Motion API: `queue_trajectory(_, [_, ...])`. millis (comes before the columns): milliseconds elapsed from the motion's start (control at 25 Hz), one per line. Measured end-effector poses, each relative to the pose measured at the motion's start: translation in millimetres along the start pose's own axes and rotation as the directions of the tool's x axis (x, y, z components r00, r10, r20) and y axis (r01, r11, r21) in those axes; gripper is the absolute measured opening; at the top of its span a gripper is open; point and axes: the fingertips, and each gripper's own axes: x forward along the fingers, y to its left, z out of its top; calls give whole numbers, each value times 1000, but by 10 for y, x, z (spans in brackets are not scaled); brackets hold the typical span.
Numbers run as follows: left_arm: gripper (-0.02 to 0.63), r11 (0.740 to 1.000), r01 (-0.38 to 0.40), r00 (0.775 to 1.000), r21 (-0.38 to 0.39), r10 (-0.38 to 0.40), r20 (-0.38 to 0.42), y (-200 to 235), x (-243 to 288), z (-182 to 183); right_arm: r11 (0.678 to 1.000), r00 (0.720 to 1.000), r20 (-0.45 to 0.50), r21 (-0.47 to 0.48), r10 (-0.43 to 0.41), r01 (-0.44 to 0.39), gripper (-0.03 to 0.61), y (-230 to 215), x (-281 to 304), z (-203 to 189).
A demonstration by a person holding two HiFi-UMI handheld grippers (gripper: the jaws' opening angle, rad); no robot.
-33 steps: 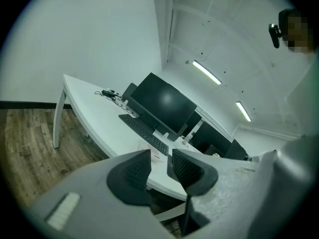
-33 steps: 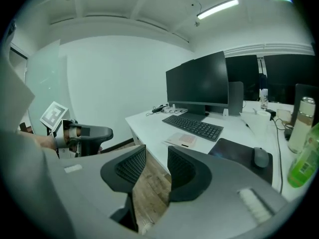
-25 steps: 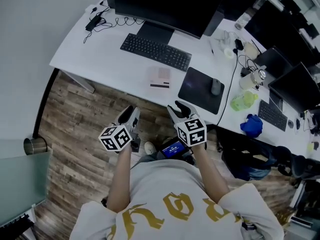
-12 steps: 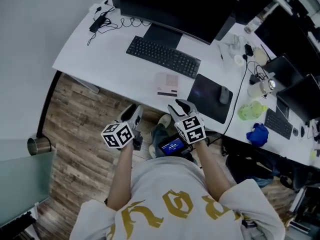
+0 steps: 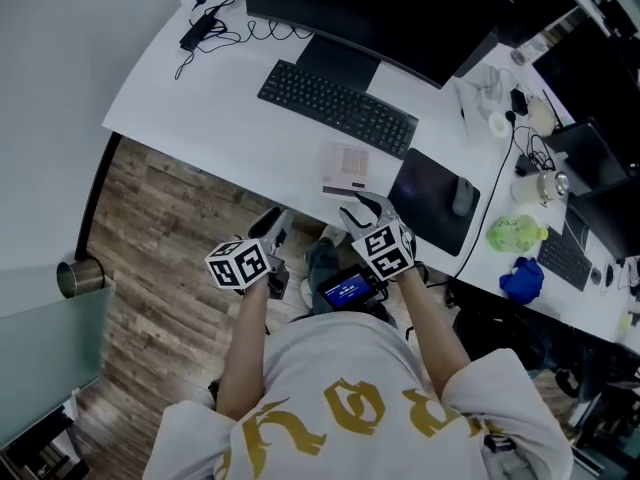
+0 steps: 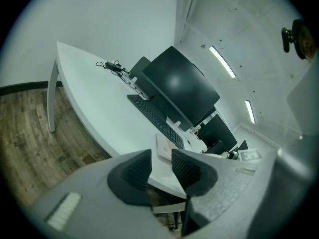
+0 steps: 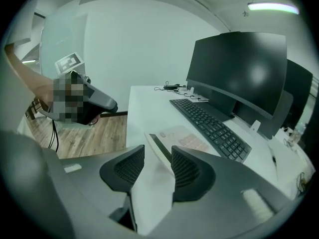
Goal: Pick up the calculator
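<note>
The calculator (image 5: pixel 346 168), pale with a dark display strip, lies flat near the front edge of the white desk (image 5: pixel 230 118), just before the keyboard. My right gripper (image 5: pixel 362 208) hovers at the desk edge right in front of it, open and holding nothing; in the right gripper view the calculator (image 7: pixel 177 137) lies just beyond the jaws of that gripper (image 7: pixel 158 156). My left gripper (image 5: pixel 272 230) hangs over the wooden floor short of the desk, open and holding nothing. In the left gripper view the calculator (image 6: pixel 163 147) shows through the gap of the left gripper (image 6: pixel 161 158).
A black keyboard (image 5: pixel 337 108) and a large monitor (image 5: pixel 400 8) stand behind the calculator. A dark mouse pad (image 5: pixel 433 200) with a mouse (image 5: pixel 463 196) lies to its right. Cables (image 5: pixel 195 33) sit at the far left corner. A metal bin (image 5: pixel 75 276) stands on the floor.
Both grippers have come closer to the desk. The right gripper's tips now reach the desk edge just before the calculator. Both stay open.
</note>
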Motion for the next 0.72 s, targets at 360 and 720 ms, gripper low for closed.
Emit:
queue_trajectory(360, [127, 999, -2, 999, -47, 0, -43, 97, 142, -187, 963, 999, -12, -268, -38, 33, 187, -1, 262, 11])
queue_trajectory(720, [123, 997, -22, 999, -68, 19, -45, 247, 85, -184, 878, 987, 52, -451, -152, 159, 189, -24, 404, 17])
